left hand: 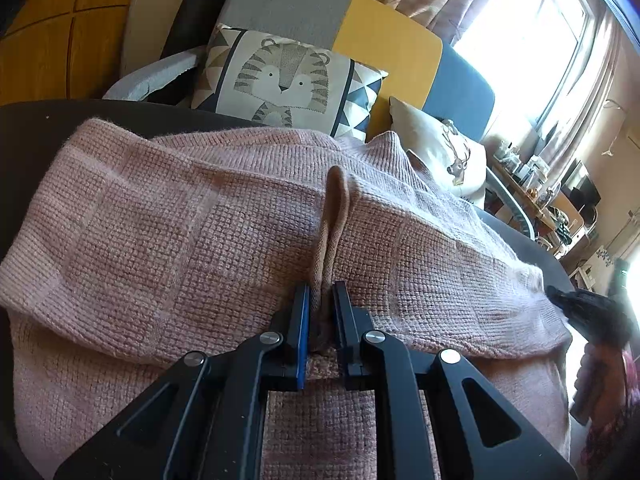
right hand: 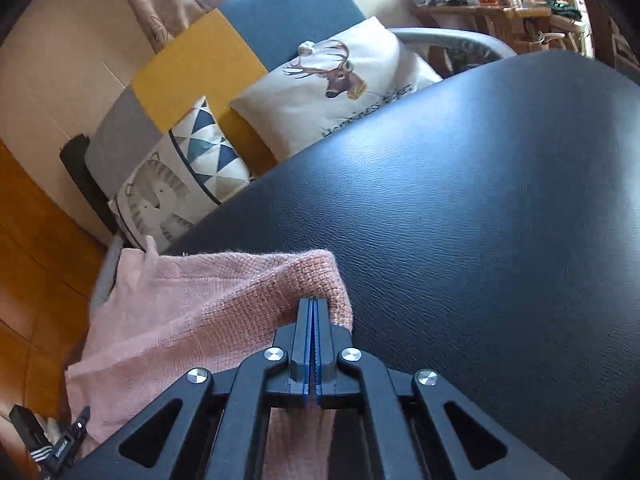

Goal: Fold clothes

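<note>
Left wrist view: our left gripper nearest lens, fingers pinching raised ridge of pink knit sweater. Sweater spread across dark worktop, folded layers overlapping. Behind it we see tiger cushion and deer cushion on sofa. Right gripper visible as dark shape at sweater's right edge.

Right wrist view: our right gripper pressed together on sweater corner, fabric trailing left over worktop edge. Same cushions beyond.
</note>
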The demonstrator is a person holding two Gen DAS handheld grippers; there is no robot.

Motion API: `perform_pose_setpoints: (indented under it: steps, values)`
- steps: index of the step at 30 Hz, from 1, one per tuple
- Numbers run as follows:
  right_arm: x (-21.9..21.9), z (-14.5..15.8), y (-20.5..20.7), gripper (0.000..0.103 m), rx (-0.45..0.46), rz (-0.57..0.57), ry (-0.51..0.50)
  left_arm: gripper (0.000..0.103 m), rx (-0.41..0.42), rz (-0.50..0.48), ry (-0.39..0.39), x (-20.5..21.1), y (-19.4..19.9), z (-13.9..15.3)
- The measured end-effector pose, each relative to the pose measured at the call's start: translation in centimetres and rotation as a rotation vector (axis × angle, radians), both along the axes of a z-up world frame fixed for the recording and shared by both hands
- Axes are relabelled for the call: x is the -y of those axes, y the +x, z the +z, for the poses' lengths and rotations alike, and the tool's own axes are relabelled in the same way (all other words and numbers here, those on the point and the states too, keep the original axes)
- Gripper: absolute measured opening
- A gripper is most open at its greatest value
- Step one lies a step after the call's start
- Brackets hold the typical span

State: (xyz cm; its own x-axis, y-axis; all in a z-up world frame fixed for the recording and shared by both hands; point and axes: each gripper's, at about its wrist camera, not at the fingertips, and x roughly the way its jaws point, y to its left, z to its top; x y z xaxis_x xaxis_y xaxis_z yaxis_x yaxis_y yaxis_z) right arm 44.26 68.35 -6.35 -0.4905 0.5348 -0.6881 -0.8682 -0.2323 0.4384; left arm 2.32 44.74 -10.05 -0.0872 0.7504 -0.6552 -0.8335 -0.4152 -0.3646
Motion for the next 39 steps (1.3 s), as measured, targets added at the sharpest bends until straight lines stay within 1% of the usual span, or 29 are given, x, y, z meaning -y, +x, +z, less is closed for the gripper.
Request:
perform_pose_setpoints:
  steps: [1,2,6,9,11,14,15,16,17,18,20,23,25,27,29,33,34,36,37,39]
  values:
    - [0.6,0.3,-0.1,0.01,0.016,0.006,0.011,0.014,0.0,0.0,0.0,0.0,0.0,0.0]
    - [1.2,0.4,-0.3,0.011,0.033,0.016,0.016,0.014,0.0,0.0,0.0,0.0,0.0,0.0]
    - [3.4,0.8,-0.8,0.01,0.103,0.056,0.036,0.014,0.007,-0.002,0.002,0.1,-0.1,0.0]
    - [5.1,1.1,-1.3,0.005,0.155,0.085,0.051,0.014,0.009,-0.002,0.003,0.1,-0.2,0.0]
    - [6.2,1.2,-1.5,0.003,0.19,0.105,0.061,0.014,0.009,-0.002,0.002,0.1,-0.2,0.0]
    - [7.9,1.5,-2.0,0.003,0.242,0.135,0.077,0.014,0.009,-0.001,0.001,0.1,-0.2,0.0]
    - [8.5,1.6,-2.1,0.008,0.259,0.145,0.082,0.014,0.009,-0.001,0.001,0.1,-0.2,0.0]
    - [9.0,2.2,-2.5,0.009,0.231,0.155,0.097,0.014,0.009,-0.001,0.001,0.0,-0.2,0.0]
    - [9.5,2.8,-3.2,0.011,0.182,0.174,0.115,0.014,0.009,-0.001,0.001,0.0,-0.2,0.0]
    - [10.0,3.1,-4.3,0.015,0.156,0.199,0.126,0.014,0.009,-0.001,0.002,0.0,-0.1,0.0]
    - [10.9,3.8,-6.8,0.016,0.126,0.251,0.141,0.014,0.01,0.0,0.002,0.0,-0.1,0.0]
    - [11.1,3.3,-10.9,0.016,0.102,0.33,0.139,0.014,0.015,-0.001,0.005,0.1,-0.2,0.0]
    - [11.1,2.7,-13.2,0.016,0.112,0.357,0.14,0.014,0.023,-0.002,0.009,0.1,-0.3,-0.1]
    - [11.2,1.5,-14.5,0.019,0.146,0.362,0.138,0.014,0.033,-0.002,0.014,0.1,-0.5,-0.2]
    - [11.4,0.3,-15.9,0.018,0.181,0.367,0.137,0.014,0.043,-0.003,0.018,0.2,-0.7,-0.3]
    - [11.0,-0.3,-15.3,0.017,0.131,0.363,0.113,0.014,0.067,0.009,0.027,0.7,-1.0,-0.1]
    - [10.8,-0.4,-15.1,0.017,0.117,0.363,0.106,0.014,0.059,0.022,0.016,0.8,-1.0,0.2]
    - [10.4,-0.5,-14.9,0.017,0.097,0.359,0.1,0.014,-0.009,0.067,0.0,1.4,-0.1,1.7]
    - [10.5,-0.5,-15.1,0.017,0.105,0.357,0.105,0.013,-0.034,0.07,0.031,1.7,0.4,2.6]
    - [10.8,-0.3,-15.4,0.017,0.131,0.355,0.121,0.014,-0.072,0.022,0.1,1.5,1.9,4.5]
